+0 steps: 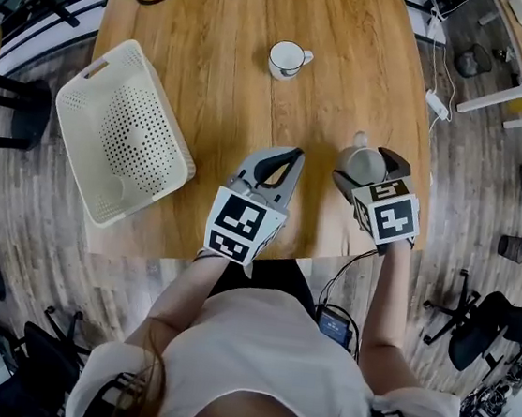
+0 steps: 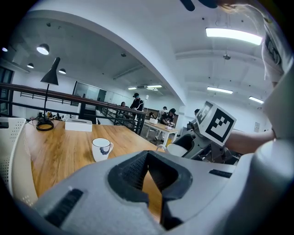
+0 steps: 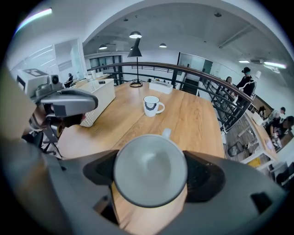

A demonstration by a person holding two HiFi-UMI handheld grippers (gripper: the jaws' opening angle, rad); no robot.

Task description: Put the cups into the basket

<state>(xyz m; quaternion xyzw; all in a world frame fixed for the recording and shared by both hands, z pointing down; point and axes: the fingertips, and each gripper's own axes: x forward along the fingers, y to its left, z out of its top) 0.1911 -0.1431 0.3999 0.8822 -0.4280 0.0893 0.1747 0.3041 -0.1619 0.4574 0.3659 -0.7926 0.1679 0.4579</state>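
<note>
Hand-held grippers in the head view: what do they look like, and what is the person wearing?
The left hand-held gripper and right hand-held gripper are grey shells, black inside the jaws. Each carries a white cube with black square markers. A black cable runs from the right one towards a small blue box. The person wears a pale short-sleeved top.

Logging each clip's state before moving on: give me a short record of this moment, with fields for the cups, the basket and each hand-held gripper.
held cup: clamped between the jaws of the right hand-held gripper, near the table's right front edge
second cup: upright on the table, farther back, untouched
basket: on the table's left side, no cup inside
left hand-held gripper: jaws together, empty
</note>
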